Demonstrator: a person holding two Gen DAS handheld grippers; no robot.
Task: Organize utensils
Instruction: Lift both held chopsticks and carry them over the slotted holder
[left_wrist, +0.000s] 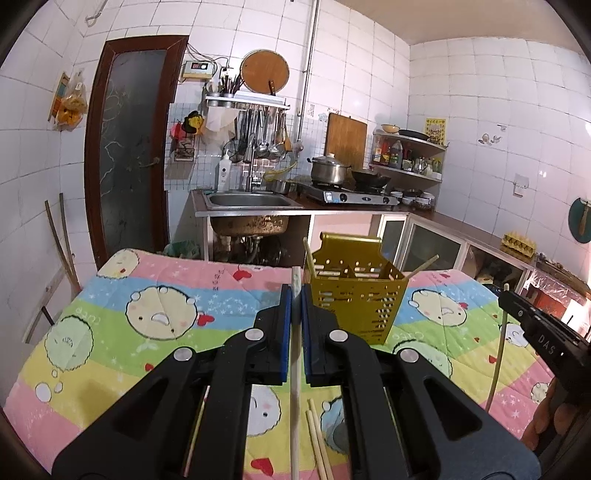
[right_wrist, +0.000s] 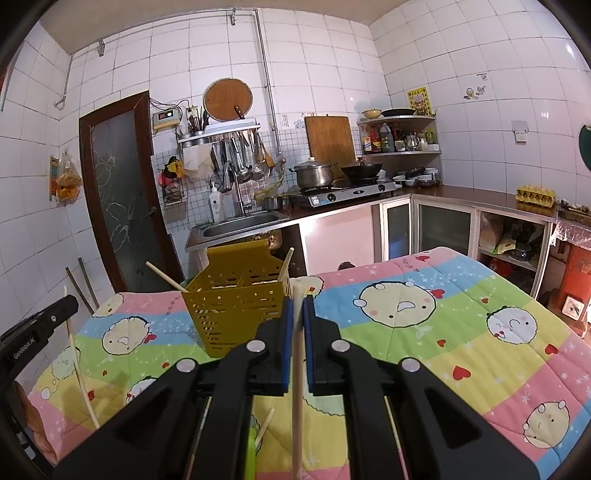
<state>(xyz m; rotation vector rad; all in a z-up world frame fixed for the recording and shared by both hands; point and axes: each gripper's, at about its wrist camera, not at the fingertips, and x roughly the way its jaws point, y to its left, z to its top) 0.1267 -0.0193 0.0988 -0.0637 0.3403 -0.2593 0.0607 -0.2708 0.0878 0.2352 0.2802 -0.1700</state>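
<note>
A yellow perforated utensil basket stands upright on the cartoon quilt, with several chopsticks leaning in it; it also shows in the right wrist view. My left gripper is shut on a pale chopstick, held upright just left of the basket. My right gripper is shut on another pale chopstick, just right of the basket. Each gripper shows in the other's view, the right one and the left one, each with its chopstick. Loose chopsticks lie on the quilt below my left gripper.
The quilt-covered table fills the foreground. Behind it are a sink, a stove with pots, counter cabinets and a dark door. An egg tray sits on the right counter.
</note>
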